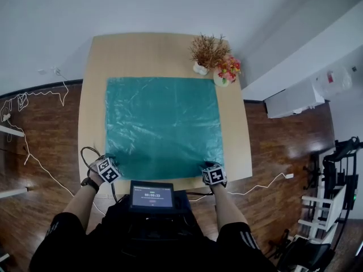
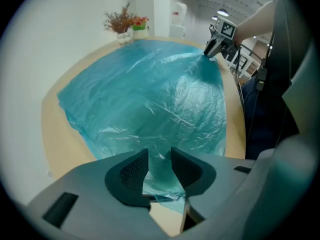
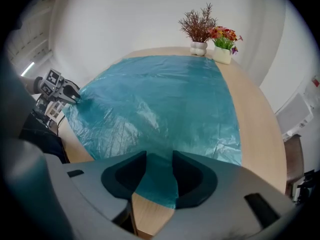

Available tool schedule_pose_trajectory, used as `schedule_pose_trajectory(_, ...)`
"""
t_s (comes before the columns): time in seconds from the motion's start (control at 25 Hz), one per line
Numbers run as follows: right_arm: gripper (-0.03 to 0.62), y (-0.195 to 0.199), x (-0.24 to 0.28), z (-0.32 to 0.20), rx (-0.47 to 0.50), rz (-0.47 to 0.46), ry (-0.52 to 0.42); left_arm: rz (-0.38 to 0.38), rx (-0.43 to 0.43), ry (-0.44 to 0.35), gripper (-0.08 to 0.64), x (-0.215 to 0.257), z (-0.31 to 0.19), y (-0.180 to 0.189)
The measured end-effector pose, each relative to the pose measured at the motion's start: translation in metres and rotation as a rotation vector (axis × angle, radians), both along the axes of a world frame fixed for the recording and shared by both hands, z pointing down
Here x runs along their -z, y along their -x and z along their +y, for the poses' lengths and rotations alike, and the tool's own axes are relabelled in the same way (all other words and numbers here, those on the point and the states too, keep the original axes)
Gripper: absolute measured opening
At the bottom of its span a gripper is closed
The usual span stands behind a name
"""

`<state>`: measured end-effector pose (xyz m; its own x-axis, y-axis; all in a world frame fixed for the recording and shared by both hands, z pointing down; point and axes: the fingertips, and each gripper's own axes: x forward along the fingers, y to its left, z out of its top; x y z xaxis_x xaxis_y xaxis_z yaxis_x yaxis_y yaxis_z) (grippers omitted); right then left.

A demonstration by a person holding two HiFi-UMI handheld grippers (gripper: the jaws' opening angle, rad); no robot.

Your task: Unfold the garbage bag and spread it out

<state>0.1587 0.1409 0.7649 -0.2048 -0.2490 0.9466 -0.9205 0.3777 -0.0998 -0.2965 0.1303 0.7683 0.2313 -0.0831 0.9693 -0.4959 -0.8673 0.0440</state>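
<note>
The garbage bag is spread nearly flat over the middle of the surface. At the surface's near edge, one corner is pinched in the narrow jaws of the left hand-held gripper and the other in those of the right hand-held gripper. The corners are best drawn apart evenly and kept low, so the wrinkles are eased out without tearing. At the surface's far right corner, a white vase is filled with dried twigs and a pot with red flowers.

The garbage bag lies on the table, plant pots at its far right corner.
</note>
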Motion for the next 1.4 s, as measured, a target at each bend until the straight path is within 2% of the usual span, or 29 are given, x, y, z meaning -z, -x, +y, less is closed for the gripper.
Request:
schedule_pose_trajectory(0.2, 0.196, -0.002, -0.002, 0.001, 0.014, 0.004, -0.005, -0.007, 0.003, -0.013, 0.152, -0.003, 0.001, -0.002)
schedule_pose_trajectory(0.44, 0.198, -0.002, 0.000, -0.004, 0.038, -0.009, -0.030, -0.021, 0.053, -0.057, 0.153, 0.003, 0.001, -0.002)
schedule_pose_trajectory(0.56, 0.198, 0.003, 0.023, -0.029, 0.032, -0.051, -0.140, 0.005, 0.108, -0.122, 0.153, 0.028, -0.009, -0.012)
schedule_pose_trajectory(0.68, 0.198, 0.017, 0.065, -0.054, 0.075, -0.112, -0.274, 0.074, 0.201, -0.188, 0.153, 0.065, -0.015, -0.028)
schedule_pose_trajectory(0.92, 0.198, 0.045, 0.149, -0.067, 0.138, -0.290, -0.479, 0.182, 0.309, -0.336, 0.153, 0.135, -0.013, -0.066)
schedule_pose_trajectory(1.04, 0.189, 0.053, 0.179, -0.059, 0.187, -0.334, -0.546, 0.225, 0.340, -0.388, 0.152, 0.165, -0.001, -0.084)
schedule_pose_trajectory(1.12, 0.158, 0.055, 0.193, -0.049, 0.201, -0.361, -0.566, 0.243, 0.355, -0.416, 0.152, 0.177, 0.010, -0.094)
schedule_pose_trajectory(1.2, 0.153, 0.056, 0.204, -0.040, 0.201, -0.392, -0.579, 0.266, 0.368, -0.441, 0.152, 0.186, 0.021, -0.104)
schedule_pose_trajectory(1.4, 0.149, 0.052, 0.235, -0.016, 0.212, -0.438, -0.652, 0.343, 0.389, -0.457, 0.152, 0.205, 0.049, -0.123)
